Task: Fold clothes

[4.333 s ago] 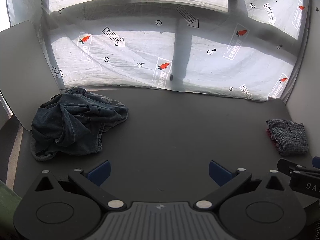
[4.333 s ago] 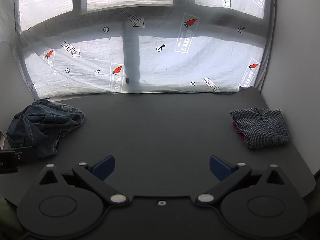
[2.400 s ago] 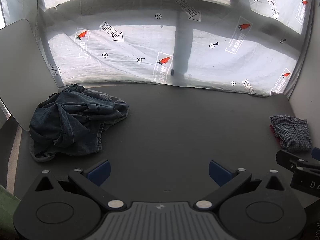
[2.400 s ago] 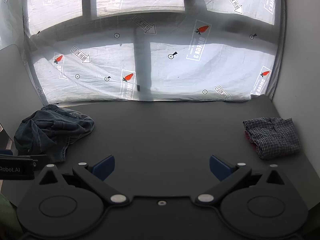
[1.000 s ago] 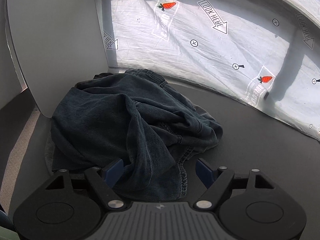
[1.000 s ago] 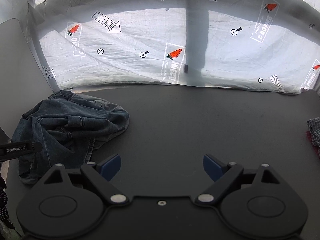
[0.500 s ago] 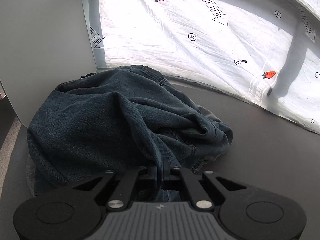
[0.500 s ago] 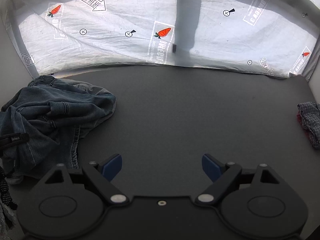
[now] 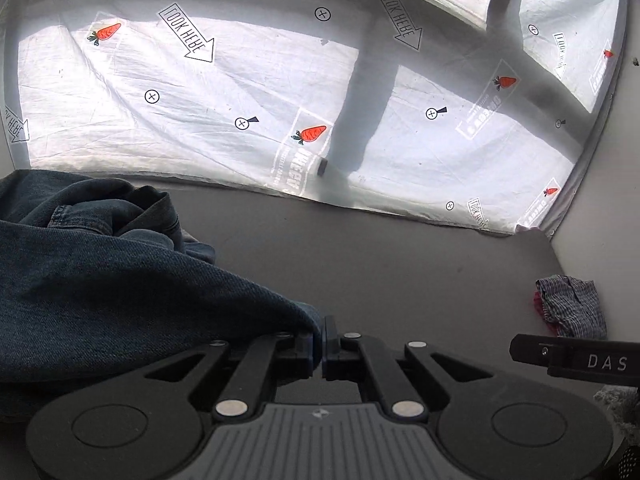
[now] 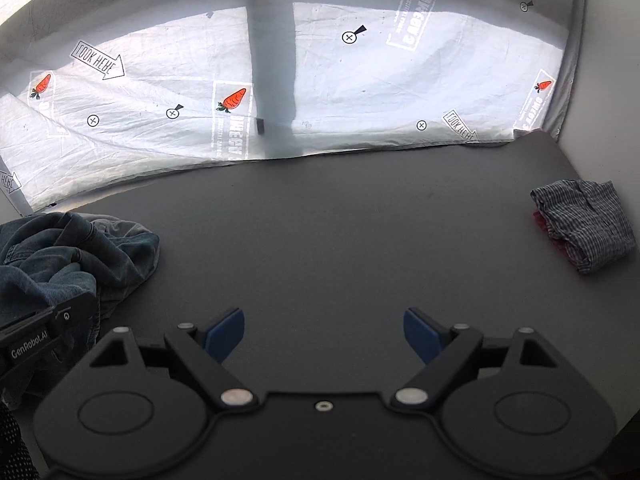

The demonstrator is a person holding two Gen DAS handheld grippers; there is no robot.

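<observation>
The left gripper [image 9: 319, 344] is pinching a fold of the denim garment [image 9: 120, 288] at nine o'clock on the table [image 10: 340, 240]; the right gripper [image 10: 323, 330] is hanging wide open, holding nothing.

"GenRobot.AI" on left tongs [image 10: 30, 346]; "DAS" on right tongs [image 9: 576, 360]

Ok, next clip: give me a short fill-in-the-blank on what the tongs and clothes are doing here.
1. The left tongs are shut on the ____.
2. The right tongs are ____, with nothing between them.
3. The checked cloth lies folded at the table's ____ side in the right wrist view.

Missing words: jeans; open; right
</observation>
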